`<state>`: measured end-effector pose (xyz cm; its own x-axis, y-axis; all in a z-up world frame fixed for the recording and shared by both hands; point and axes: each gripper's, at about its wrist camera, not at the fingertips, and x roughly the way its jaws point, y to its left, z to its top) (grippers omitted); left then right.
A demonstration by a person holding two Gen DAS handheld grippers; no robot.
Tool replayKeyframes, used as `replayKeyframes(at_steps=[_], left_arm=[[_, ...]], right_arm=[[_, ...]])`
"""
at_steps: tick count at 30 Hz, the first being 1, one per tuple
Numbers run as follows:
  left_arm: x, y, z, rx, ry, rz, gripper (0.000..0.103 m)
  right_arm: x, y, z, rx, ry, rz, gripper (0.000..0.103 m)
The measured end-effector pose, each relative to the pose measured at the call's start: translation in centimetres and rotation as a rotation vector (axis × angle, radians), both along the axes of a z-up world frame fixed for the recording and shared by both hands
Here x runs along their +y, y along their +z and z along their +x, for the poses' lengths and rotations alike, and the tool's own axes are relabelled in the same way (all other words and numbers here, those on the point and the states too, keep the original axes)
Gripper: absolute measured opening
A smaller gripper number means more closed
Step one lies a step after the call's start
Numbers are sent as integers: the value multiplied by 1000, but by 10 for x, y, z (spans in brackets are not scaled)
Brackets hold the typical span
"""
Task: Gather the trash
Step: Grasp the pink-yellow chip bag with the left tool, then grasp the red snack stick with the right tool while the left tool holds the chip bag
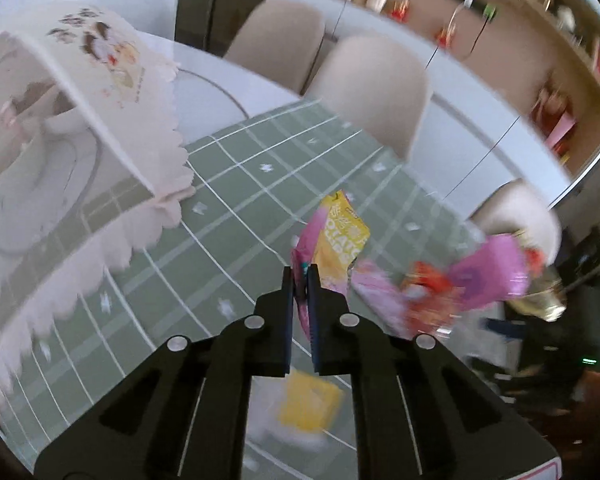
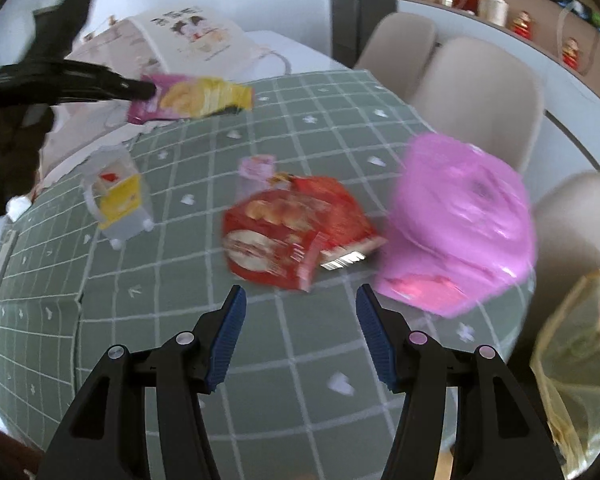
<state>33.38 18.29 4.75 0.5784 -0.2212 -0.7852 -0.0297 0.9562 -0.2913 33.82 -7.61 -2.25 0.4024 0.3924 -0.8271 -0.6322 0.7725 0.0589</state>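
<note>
Right gripper (image 2: 300, 332) nearest in its own view: jaws spread wide, nothing between the blue pads, pointed down at the green checked tablecloth (image 2: 260, 400)

Red snack packet (image 2: 296, 228) lies flat just beyond the fingertips, at 12 o'clock from them, lightly crumpled, barcode edge turned to 3 o'clock. Judged the next pickup for this hand: come straight down over the near edge, one pad on each side of a raised fold, close only once the film sits between the pads; a flat pinch on the cloth would likely catch the tablecloth too

Pink plastic bag (image 2: 460, 220) at 2 o'clock, bulging, touching or just beside the red packet; blur hides the gap. Yellowish crinkled bag (image 2: 580, 360) at 4 o'clock, at the table edge, probably where the trash goes, though its mouth is not visible

Small clear container with yellow label (image 2: 118, 200) at 10 o'clock, well apart from the red packet. Small pink wrapper (image 2: 256, 168) behind the red packet at 12 o'clock

Left gripper (image 1: 301, 276) in its own view: pads clamped on the pink edge of a pink-and-yellow chip packet (image 1: 340, 240), which hangs clear of the cloth. From the right wrist the same packet shows at 10 o'clock, far side, lifted. Grip is on a thin edge only; judged best to keep it closed and move smoothly so the film does not slip

Farthest: cartoon-printed paper bag (image 1: 100, 60) at 10 o'clock, beige chairs (image 1: 364, 88) beyond the table
</note>
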Motion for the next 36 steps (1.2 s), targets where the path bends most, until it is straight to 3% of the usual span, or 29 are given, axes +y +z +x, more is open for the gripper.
replayKeyframes(at_steps=[3,7,12,16,22,26,30,36], left_arm=[[-9,7,-43,-21,17,-65,6],[-25,-7,-94,8,20,-90,6],[-45,-44,-129,93,50,-95,7],[-44,-61,-144,117,107,-120,7],[-41,-66,-144,108,162,-118,6],[-41,-68,-140,96,164,-96,7],[-37,-67,-142,88,193,-86,6],[-27,-66,-156,92,224,-85,7]], right_arm=[[21,2,5,-51,30,-6,54],[50,6,23,-116,38,-28,54],[74,-6,50,-55,46,-62,54],[64,-11,43,47,62,-42,54],[23,-17,9,96,71,-55,54],[2,-11,-2,73,44,-17,54],[15,0,0,57,74,18,54],[67,-5,8,1,219,-57,54]])
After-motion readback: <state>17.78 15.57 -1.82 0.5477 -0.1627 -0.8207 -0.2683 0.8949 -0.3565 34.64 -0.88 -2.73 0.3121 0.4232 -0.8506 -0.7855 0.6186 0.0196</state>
